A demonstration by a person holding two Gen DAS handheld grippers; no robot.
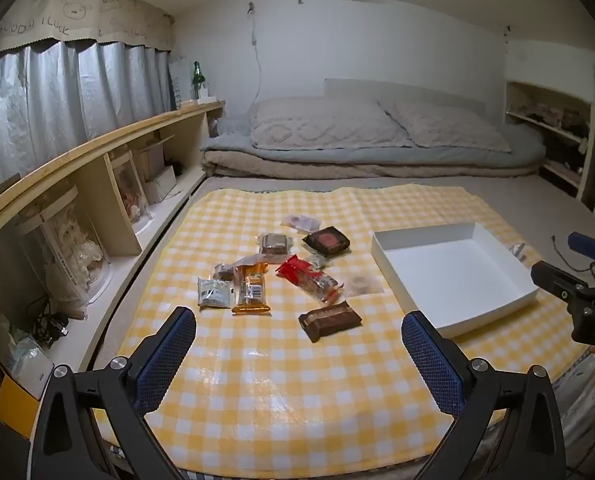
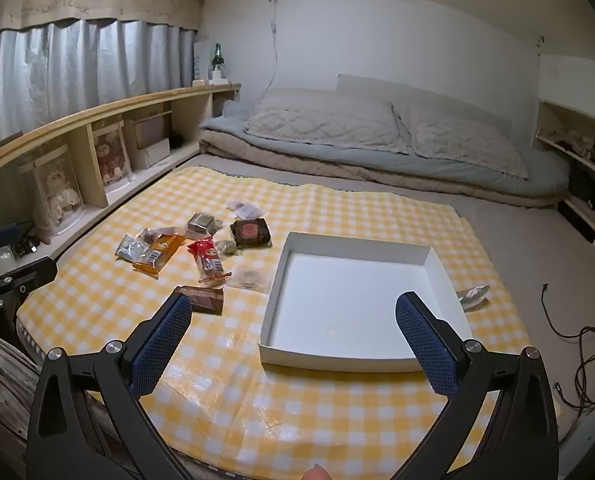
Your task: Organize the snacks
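Note:
Several wrapped snacks lie loose on a yellow checked cloth [image 1: 281,384]: a brown chocolate bar [image 1: 330,320], an orange bar [image 1: 251,288], a red packet [image 1: 297,271], a silver packet [image 1: 215,291] and a dark round-label pack [image 1: 326,241]. An empty white box [image 1: 453,276] stands to their right. My left gripper [image 1: 297,336] is open, hovering short of the brown bar. My right gripper [image 2: 293,328] is open over the near part of the white box [image 2: 357,300]; the brown bar [image 2: 203,299] lies by its left finger.
A low wooden shelf [image 1: 97,152] with display cases runs along the left. Folded bedding and pillows [image 1: 357,136] lie behind the cloth. A crumpled foil wrapper [image 2: 473,294] and a dark cable [image 2: 577,340] lie right of the box.

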